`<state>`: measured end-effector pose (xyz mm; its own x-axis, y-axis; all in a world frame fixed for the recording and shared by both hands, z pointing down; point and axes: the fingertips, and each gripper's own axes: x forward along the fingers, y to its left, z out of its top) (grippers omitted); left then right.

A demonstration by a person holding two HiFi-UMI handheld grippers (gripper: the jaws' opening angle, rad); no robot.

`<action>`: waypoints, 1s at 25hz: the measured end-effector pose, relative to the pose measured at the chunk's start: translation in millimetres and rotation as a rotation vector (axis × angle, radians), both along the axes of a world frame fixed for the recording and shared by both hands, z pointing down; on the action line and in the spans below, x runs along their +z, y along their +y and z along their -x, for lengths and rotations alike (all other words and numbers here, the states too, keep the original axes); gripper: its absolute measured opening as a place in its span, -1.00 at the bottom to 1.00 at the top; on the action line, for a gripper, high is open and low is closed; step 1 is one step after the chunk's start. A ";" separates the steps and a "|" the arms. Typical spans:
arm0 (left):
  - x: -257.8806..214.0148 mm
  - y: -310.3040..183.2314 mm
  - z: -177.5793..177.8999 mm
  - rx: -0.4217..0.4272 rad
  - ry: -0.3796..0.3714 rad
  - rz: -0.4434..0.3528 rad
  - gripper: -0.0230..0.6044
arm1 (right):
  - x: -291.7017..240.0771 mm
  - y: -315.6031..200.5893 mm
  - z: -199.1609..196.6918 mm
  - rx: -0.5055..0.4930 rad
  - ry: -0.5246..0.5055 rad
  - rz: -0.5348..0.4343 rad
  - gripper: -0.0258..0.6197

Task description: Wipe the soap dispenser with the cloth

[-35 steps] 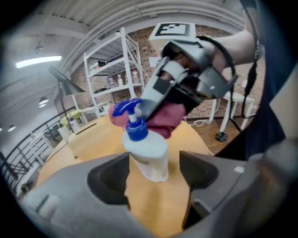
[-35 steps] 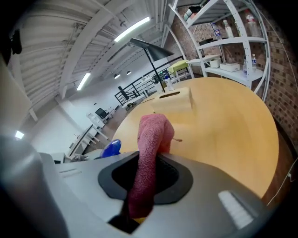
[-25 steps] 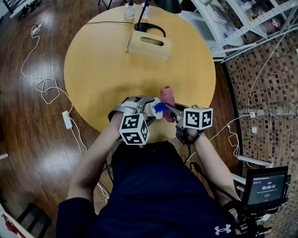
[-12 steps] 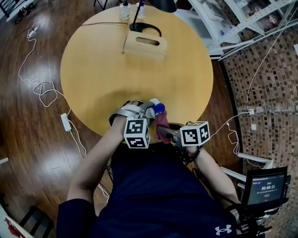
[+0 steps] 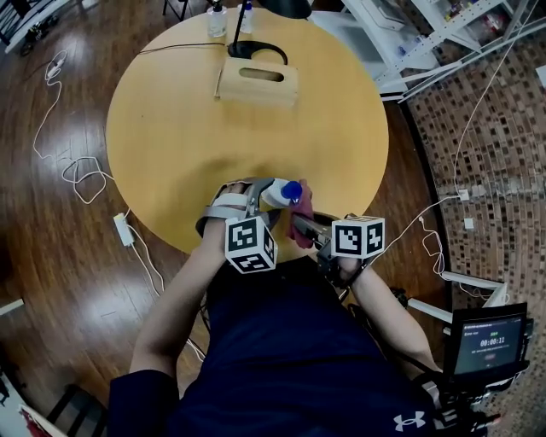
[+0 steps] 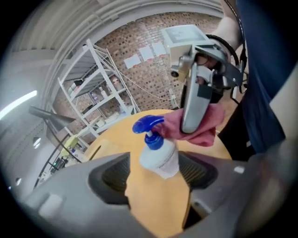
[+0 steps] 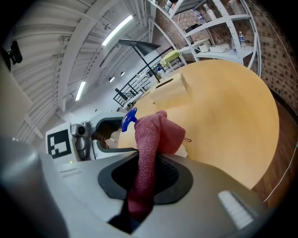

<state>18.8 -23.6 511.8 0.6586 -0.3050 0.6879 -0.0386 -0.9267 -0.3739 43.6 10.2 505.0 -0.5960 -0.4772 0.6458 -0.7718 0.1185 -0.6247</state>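
Observation:
A white soap dispenser (image 5: pixel 275 195) with a blue pump is off the round yellow table (image 5: pixel 188 128), lying sideways at its near edge. My left gripper (image 5: pixel 268 196) is shut on its body. These jaws have just been opening a little, and the soap dispenser (image 6: pixel 159 155) still sits between the left gripper's (image 6: pixel 158 173) pads. My right gripper (image 5: pixel 299 225) is shut on a pink cloth (image 5: pixel 300 215). The cloth (image 7: pixel 150 139) is bunched against the pump (image 7: pixel 129 118) and the bottle's right side. The right gripper (image 6: pixel 195 109) presses the cloth (image 6: pixel 205 128) there.
A wooden tissue box (image 5: pixel 250 83) and a black lamp base (image 5: pixel 258 49) stand at the table's far side, with small bottles (image 5: pixel 215 20) behind. Cables and a power strip (image 5: pixel 124 230) lie on the wood floor at the left. White shelving (image 5: pixel 444 34) stands to the right.
The right gripper drew the cloth from beyond the pump back toward the person, then up against the pump's side again. The left gripper and bottle stayed almost in place.

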 end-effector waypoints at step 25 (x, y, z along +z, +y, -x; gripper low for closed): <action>20.0 1.8 -12.1 0.098 -0.011 0.090 -0.20 | -4.0 -28.4 -30.3 0.132 -0.030 -0.046 -0.70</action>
<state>30.9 -21.8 531.8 0.6746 -0.1764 0.7168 0.0575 -0.9555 -0.2893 73.9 -18.3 501.0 -0.5451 -0.5813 0.6041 -0.7633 0.0462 -0.6444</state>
